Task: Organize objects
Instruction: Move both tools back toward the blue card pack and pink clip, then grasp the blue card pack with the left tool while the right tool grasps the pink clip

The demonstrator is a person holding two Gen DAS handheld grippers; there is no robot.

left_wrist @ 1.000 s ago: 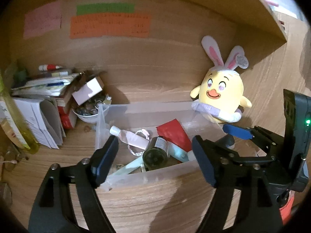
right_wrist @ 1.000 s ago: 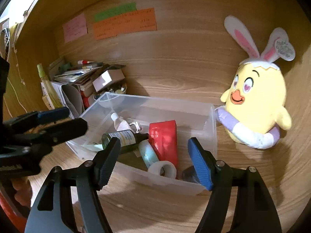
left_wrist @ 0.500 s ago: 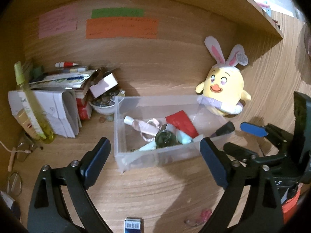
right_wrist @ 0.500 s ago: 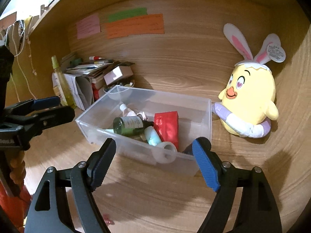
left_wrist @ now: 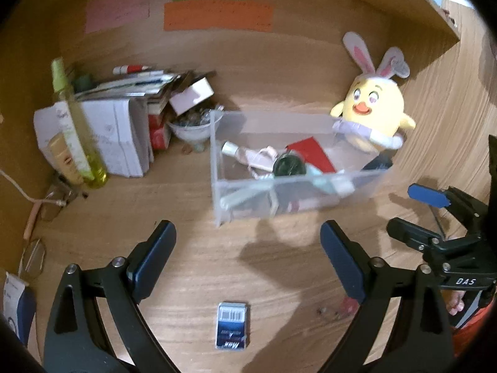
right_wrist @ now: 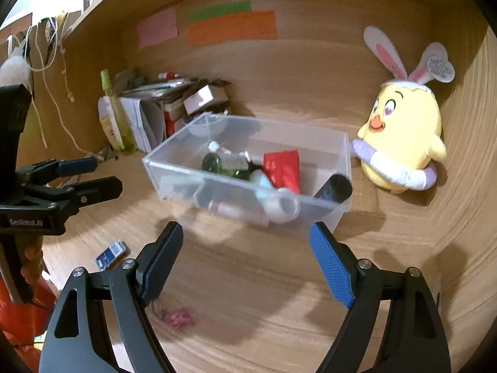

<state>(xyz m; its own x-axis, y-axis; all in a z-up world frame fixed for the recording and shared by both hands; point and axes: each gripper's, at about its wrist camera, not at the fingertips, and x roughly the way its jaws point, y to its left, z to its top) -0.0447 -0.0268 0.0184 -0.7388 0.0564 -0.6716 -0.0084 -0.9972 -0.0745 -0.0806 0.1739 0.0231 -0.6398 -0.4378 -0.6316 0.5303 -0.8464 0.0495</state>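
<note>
A clear plastic bin point(left_wrist: 217, 168) point(right_wrist: 341, 161) sits on the wooden desk, holding a green bottle point(right_wrist: 223, 163), a red packet point(right_wrist: 282, 169), a tape roll point(right_wrist: 281, 206), a black cylinder point(right_wrist: 334, 186) and small tubes. A small blue-and-white packet point(left_wrist: 232, 325) point(right_wrist: 110, 253) and a pink scrap point(right_wrist: 178, 317) lie loose on the desk in front. My left gripper point(left_wrist: 247, 258) is open and empty above the desk, short of the bin. My right gripper point(right_wrist: 245, 261) is open and empty, also short of the bin.
A yellow plush chick with bunny ears point(left_wrist: 372, 115) point(right_wrist: 403, 136) leans at the bin's right. A stack of papers and boxes point(left_wrist: 124, 118), a bowl of small items point(left_wrist: 195, 124) and a yellow-green bottle point(left_wrist: 77, 124) stand at the left. Eyeglasses point(left_wrist: 34, 258) lie near the left edge.
Both grippers have pulled back from the bin, which now looks smaller and farther. The blue-and-white packet and the pink scrap on the desk have come into view.
</note>
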